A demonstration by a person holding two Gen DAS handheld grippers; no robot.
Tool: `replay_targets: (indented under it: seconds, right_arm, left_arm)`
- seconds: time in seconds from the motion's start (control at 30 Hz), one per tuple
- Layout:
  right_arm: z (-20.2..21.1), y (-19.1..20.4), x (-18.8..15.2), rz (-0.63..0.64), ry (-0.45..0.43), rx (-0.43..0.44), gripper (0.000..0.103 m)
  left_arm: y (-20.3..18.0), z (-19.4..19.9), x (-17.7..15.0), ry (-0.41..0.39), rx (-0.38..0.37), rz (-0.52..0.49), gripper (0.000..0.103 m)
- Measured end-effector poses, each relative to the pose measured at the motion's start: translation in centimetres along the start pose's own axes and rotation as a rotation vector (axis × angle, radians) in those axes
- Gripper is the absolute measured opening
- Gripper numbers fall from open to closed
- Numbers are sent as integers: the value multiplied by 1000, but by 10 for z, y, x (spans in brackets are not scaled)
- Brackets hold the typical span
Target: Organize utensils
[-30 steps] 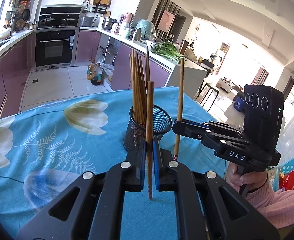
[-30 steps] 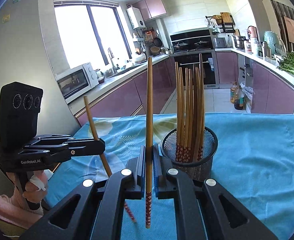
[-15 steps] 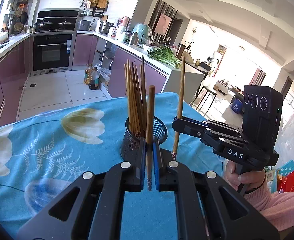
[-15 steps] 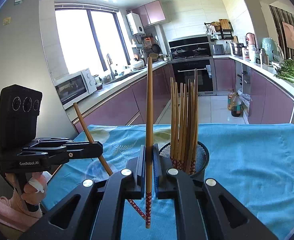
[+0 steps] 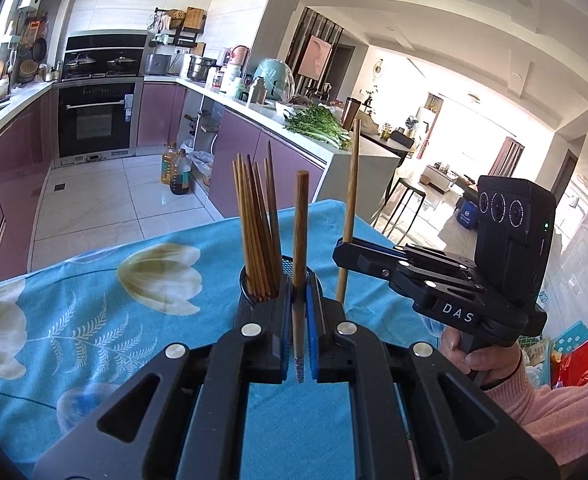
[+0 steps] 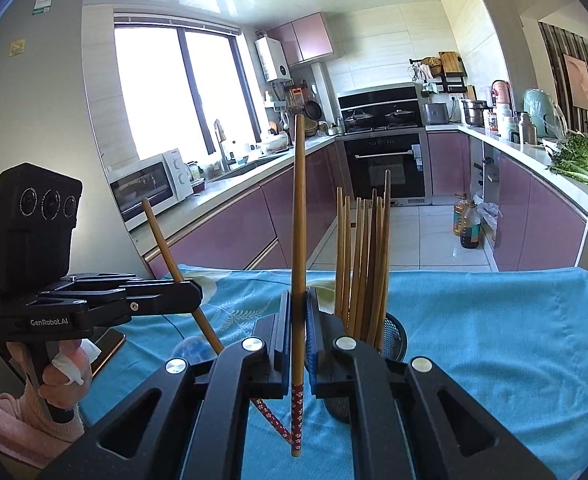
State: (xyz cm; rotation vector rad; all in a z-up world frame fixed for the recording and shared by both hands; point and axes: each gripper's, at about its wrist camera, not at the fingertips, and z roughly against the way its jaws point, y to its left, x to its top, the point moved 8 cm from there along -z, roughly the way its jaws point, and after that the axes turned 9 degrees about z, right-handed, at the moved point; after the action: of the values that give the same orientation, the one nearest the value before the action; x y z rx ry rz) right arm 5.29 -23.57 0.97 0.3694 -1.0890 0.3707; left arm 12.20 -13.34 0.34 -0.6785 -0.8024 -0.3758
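Seen from the left wrist, the left hand-held gripper clamps a chopstick upright, mesh holder just beyond. From the right wrist, the right hand-held gripper likewise pinches its own chopstick, holder just right.

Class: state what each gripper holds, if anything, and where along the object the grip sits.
Left gripper: one chopstick, gripped near its patterned lower end. Right gripper: another chopstick, gripped likewise.

Black hand-held gripper with blue pads, silver screws, "DAS" lettering; pink knit sleeve.
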Motion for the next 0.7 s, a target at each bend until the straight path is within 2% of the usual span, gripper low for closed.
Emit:
replay_targets:
  seconds: [0.7]
  right_arm:
    - [6, -2, 19, 17, -53, 0, 6]
  left_arm:
    - [-22, 7, 29, -46, -15, -48, 7]
